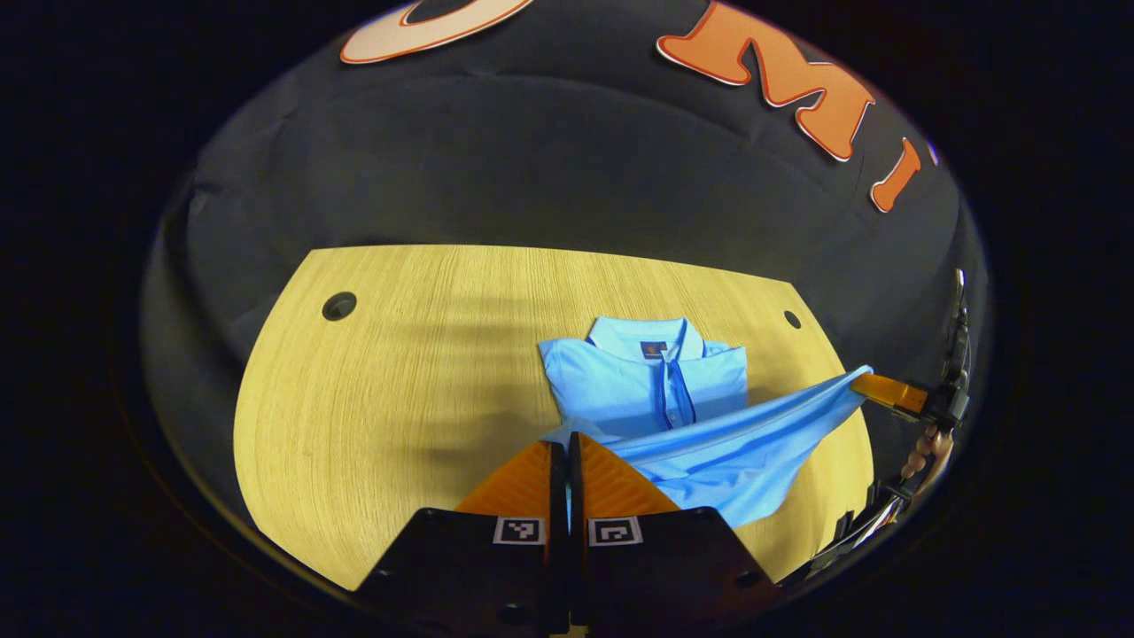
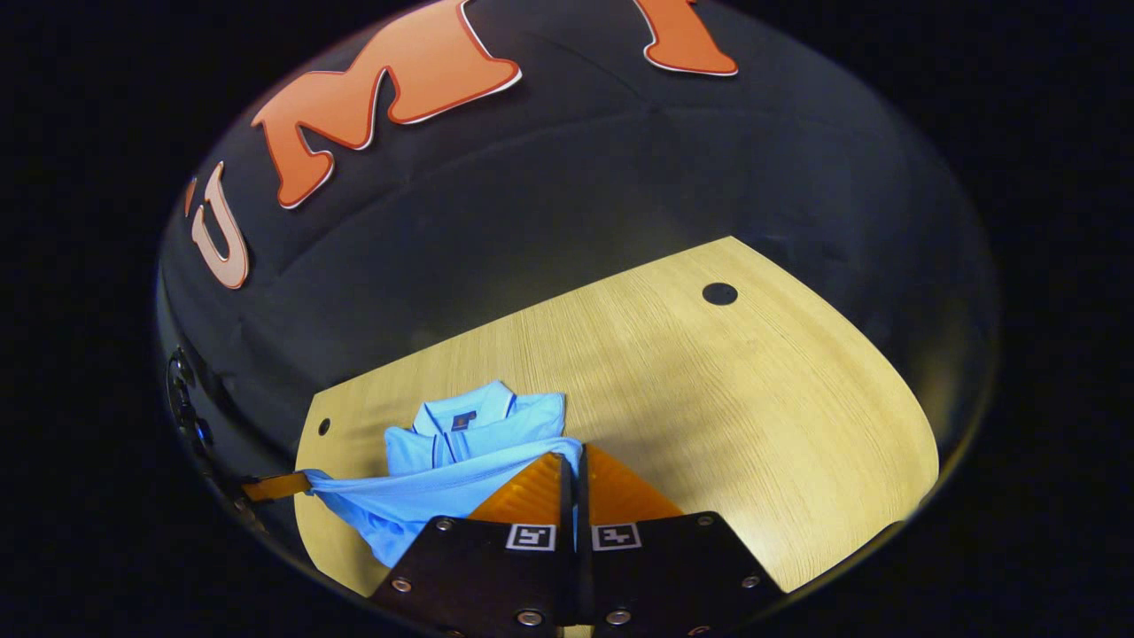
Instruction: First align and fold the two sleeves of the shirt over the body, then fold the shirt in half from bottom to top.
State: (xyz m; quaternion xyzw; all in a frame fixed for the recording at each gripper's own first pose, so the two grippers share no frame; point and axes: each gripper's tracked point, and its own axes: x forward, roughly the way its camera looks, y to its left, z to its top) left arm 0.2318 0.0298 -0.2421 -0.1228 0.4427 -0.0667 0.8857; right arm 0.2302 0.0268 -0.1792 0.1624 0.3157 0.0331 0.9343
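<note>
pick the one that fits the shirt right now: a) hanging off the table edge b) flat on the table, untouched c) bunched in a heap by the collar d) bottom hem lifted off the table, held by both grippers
d: the left gripper and right gripper each pinch a corner of the hem, stretching it taut above the table, while the collar end of the shirt lies flat.

A pale, light-wood table with rounded corners sits under warm light, grain running lengthwise. Two round dark holes are cut near its far corners. Behind and around it hangs the creased black cloth wall of the booth. Soft shadows band the tabletop.
</note>
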